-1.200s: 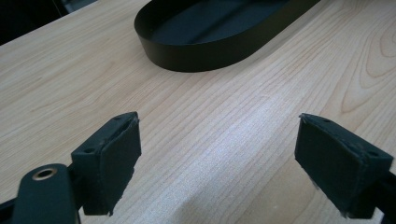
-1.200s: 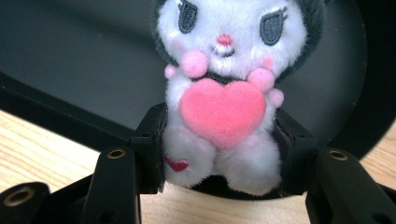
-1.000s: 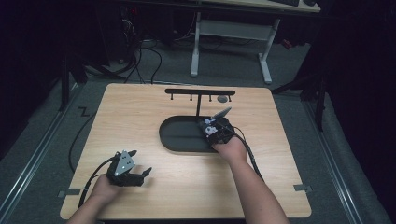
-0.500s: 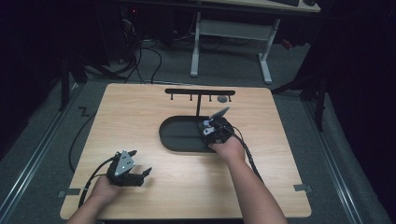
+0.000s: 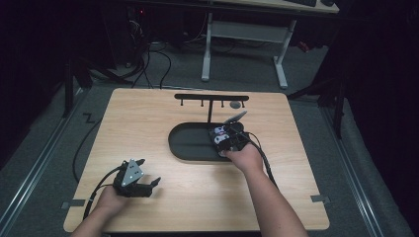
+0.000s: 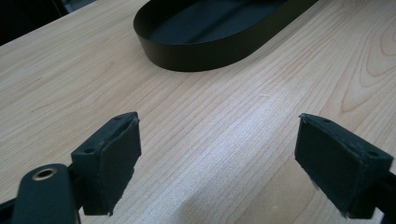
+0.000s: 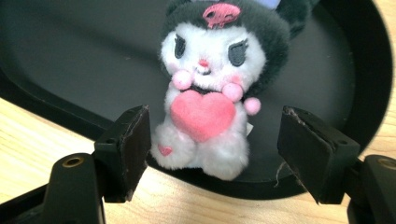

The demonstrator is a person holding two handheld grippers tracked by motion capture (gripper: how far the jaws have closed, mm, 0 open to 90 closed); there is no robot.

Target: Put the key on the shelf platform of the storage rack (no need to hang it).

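Plush toy [image 7: 205,100] leans on the black oval tray's [image 7: 70,56] near rim between the right gripper's [image 7: 215,149] just-opened fingers, clear of both, so pulling back carelessly could snag and tip it onto the surface, while the left gripper's [image 6: 219,158] fingers idle released.

Bare tabletop [image 5: 148,128] left of tray [image 5: 190,148]; rack [image 5: 211,98] blocks behind.
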